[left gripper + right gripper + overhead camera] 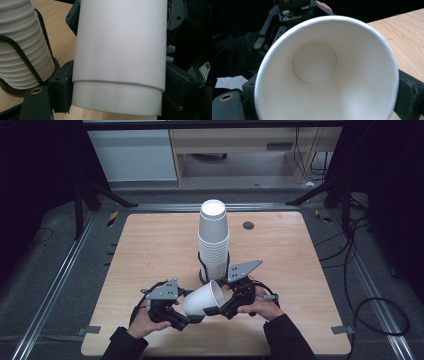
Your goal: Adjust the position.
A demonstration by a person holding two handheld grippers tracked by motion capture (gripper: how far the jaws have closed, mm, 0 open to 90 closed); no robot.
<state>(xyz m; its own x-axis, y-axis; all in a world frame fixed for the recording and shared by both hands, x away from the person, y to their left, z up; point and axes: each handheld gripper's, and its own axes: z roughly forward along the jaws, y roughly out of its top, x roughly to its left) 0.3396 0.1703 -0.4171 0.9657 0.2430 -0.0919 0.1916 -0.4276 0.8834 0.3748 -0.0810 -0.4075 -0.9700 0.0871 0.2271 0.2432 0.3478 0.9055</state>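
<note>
1. I am holding the white paper cup (202,298) sideways at six o'clock of the tall white cup stack (214,240), for a handover.
2. My right gripper (216,310) is clamping its rim; my left gripper (186,321) is straddling its base, grip unclear.

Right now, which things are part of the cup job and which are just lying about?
Part of the job:
- cup, lying sideways between both grippers
- cup stack, upside down in a black holder
- left gripper
- right gripper

Just lying about:
- dark round disc on the table
- cables on the floor
</note>
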